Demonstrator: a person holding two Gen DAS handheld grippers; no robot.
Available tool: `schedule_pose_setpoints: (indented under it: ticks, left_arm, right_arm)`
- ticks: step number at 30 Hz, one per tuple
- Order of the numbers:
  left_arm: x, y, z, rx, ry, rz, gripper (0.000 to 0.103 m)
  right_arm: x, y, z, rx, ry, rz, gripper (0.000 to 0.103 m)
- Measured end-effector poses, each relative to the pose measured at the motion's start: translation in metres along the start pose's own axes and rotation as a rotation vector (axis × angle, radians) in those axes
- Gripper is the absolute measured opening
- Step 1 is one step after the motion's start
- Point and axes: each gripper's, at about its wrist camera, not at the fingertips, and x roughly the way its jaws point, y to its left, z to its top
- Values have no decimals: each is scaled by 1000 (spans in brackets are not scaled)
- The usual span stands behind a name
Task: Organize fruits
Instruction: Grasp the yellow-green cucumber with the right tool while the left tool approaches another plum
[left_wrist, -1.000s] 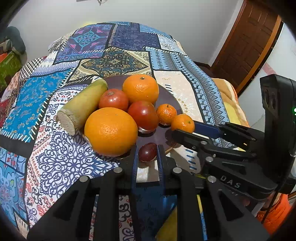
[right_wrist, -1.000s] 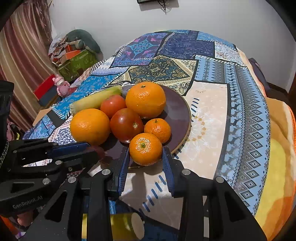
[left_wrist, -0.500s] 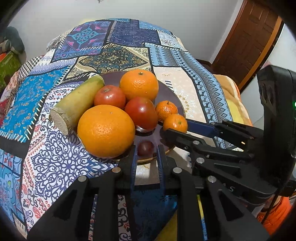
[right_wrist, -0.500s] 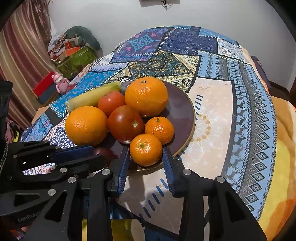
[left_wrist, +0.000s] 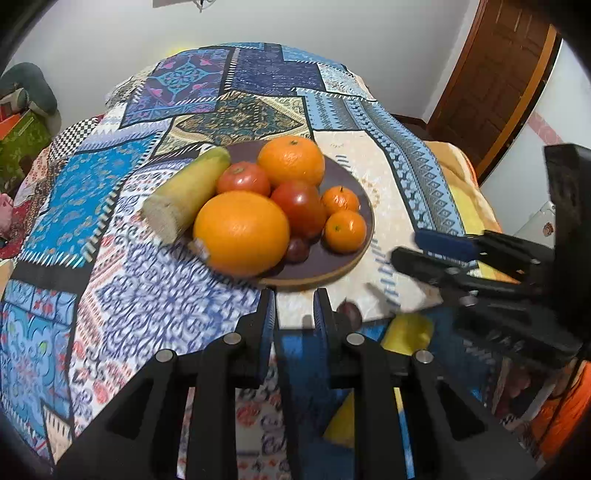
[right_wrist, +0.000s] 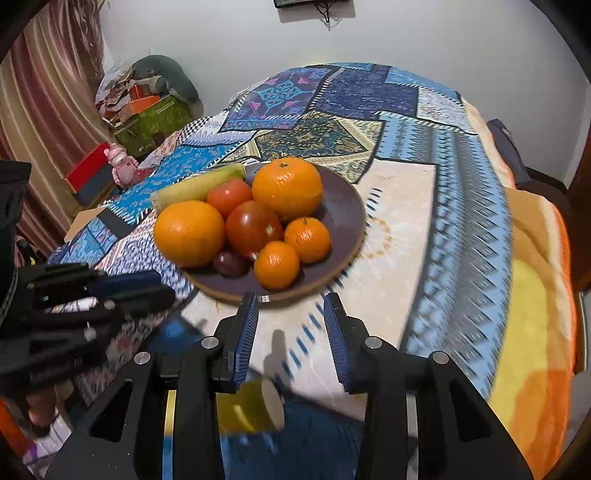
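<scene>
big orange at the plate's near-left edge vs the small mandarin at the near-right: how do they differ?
The big orange is far larger than the mandarin. The big orange overhangs the plate's left rim; the mandarin sits wholly inside. The mandarin shows a green stem spot; the big orange's isn't visible. Both are orange and round.

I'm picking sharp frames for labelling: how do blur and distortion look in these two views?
Left wrist view: fisheye bends the patterned cloth, which is motion-smeared near the camera; the plate of fruit is fairly crisp. Right wrist view: the blue border streaks on the right, fruit stays sharp, corners are vignetted black.
</scene>
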Motion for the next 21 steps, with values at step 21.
schedule_pose_setpoints:
  ticks: [21]
  left_arm:
    - [-12,-16,-61,32,74,-48,23]
  right_arm:
    - [-15,17,-51,3,90,-36,37]
